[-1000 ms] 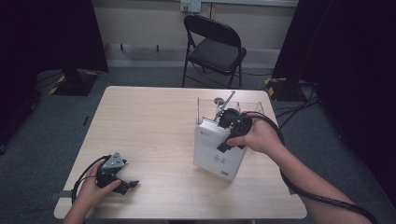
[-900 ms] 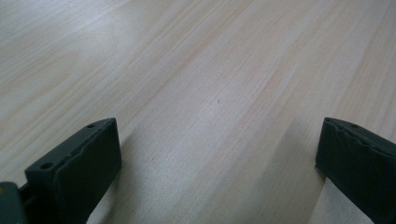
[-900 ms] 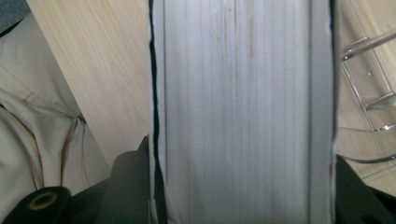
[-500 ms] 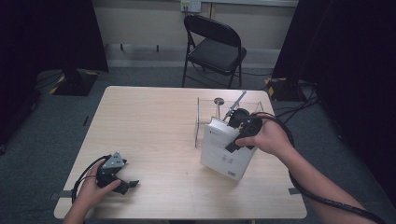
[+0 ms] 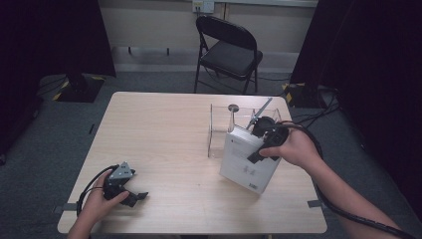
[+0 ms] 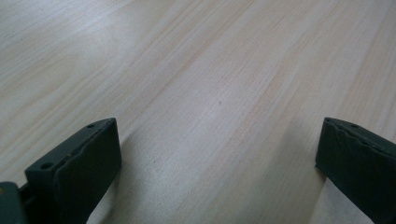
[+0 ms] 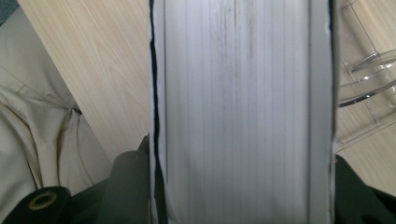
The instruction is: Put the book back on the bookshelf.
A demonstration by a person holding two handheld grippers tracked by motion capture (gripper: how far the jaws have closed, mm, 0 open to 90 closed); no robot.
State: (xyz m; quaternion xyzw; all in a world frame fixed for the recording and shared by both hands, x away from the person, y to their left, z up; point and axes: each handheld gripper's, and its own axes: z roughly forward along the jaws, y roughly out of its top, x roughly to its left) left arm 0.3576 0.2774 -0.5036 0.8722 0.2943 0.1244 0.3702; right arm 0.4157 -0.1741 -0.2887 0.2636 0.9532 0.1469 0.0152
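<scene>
A thick white book [image 5: 245,168] stands tilted at the right of the table, just in front of a clear plastic holder [image 5: 219,130]. My right gripper [image 5: 260,147] is shut on the book's upper edge. In the right gripper view the book's page edges [image 7: 238,107] run up between the two black jaws, and the clear holder [image 7: 369,79] lies to the right. My left gripper [image 5: 135,195] rests near the front left corner of the table. Its jaws stand wide apart over bare wood, with nothing between the fingertips [image 6: 79,163].
The wooden table [image 5: 159,134] has free room across its left and middle. A black folding chair [image 5: 229,52] stands beyond the far edge. Cables trail from both grippers. The person's beige clothing [image 7: 37,130] is below the table's near edge.
My right gripper has carried the white book a little to the right, uncovering the clear holder behind it. The left gripper has stayed where it was.
</scene>
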